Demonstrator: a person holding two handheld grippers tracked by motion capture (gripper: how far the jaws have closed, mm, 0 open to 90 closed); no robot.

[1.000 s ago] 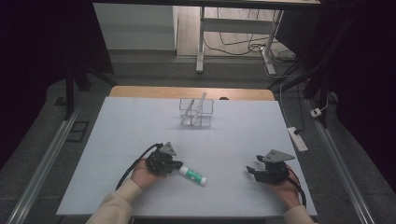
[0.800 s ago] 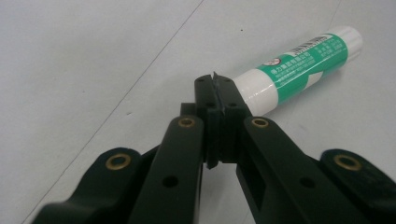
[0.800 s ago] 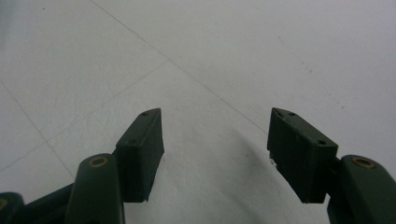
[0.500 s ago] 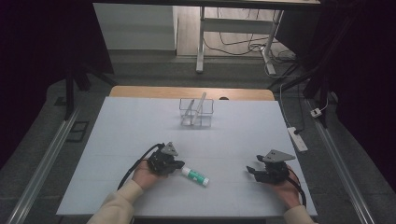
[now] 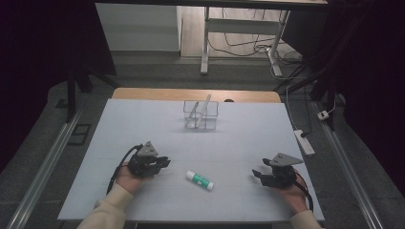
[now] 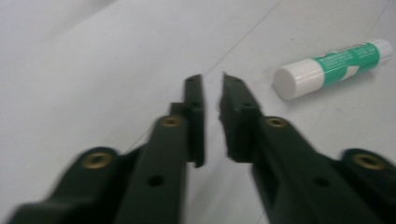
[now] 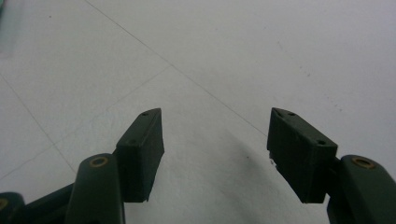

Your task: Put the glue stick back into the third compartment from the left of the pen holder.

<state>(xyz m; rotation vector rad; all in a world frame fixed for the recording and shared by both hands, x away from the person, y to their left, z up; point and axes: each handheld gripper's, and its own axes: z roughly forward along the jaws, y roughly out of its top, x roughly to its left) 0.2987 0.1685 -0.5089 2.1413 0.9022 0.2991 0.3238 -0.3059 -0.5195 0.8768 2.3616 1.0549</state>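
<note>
The left gripper hovers over the pale grey surface, its jaws just opened to a narrow, empty gap. The white-and-green glue stick lies just beside it, untouched; the left gripper view shows its white cap. The right gripper stands wide, empty. Farther back sits a clear plastic organiser box.
</note>
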